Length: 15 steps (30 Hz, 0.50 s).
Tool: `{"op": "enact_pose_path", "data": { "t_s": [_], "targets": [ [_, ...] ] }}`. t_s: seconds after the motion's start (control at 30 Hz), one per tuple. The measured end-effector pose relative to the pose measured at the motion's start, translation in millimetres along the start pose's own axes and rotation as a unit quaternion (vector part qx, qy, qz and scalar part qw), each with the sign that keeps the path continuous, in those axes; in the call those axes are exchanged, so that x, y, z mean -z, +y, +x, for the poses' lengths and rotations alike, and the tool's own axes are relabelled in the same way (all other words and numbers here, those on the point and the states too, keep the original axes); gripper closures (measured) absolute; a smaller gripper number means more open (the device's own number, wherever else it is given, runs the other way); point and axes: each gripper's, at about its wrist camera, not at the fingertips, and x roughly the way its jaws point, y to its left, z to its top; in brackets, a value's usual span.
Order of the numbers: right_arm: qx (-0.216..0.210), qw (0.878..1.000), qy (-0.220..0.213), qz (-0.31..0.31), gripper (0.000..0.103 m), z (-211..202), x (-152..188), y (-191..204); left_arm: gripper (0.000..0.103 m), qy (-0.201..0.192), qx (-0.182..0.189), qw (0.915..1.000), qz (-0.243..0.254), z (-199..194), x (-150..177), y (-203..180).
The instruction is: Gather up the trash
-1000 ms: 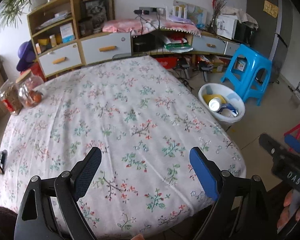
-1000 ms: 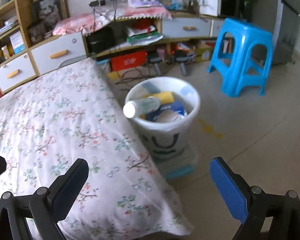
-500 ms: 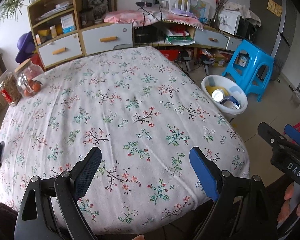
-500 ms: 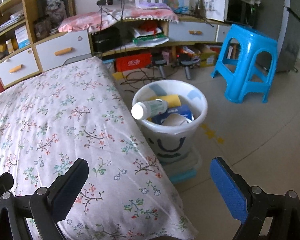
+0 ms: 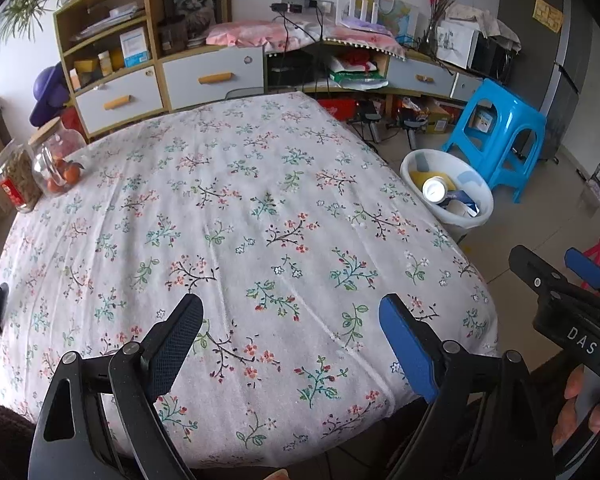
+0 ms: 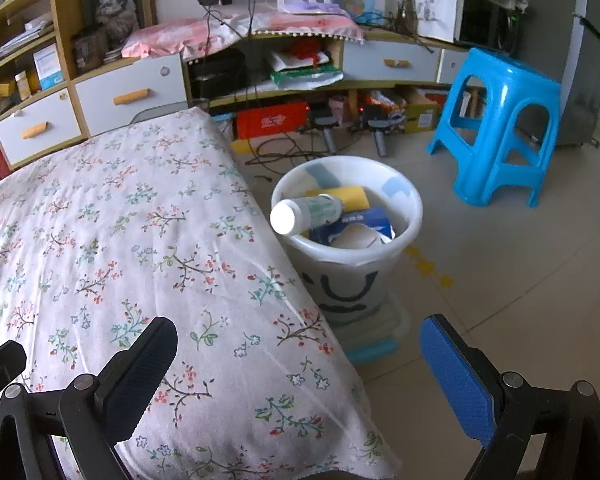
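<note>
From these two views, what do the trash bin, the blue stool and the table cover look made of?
Trash bin: probably thin white plastic, slightly translucent, smooth moulded rim, face drawn on its side.
Blue stool: glossy moulded plastic, with highlights on the seat.
Table cover: soft matte white fabric with a floral print, creased and draping over the edge.

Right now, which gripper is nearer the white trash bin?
Right. The right gripper hangs open over the table's edge with the white trash bin just ahead. The left gripper sits open over the tablecloth, farther from it.
</note>
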Motion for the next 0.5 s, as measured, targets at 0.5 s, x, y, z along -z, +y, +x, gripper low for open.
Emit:
{"op": "enact_pose_path", "data": {
  "t_s": [0.5],
  "targets": [
    [0.0, 1.0, 0.0, 0.0, 0.003, -0.2, 0.7, -1.7, 0.012, 0.004, 0.004, 1.0, 0.006, 0.5, 3.1, -2.6]
  ]
}}
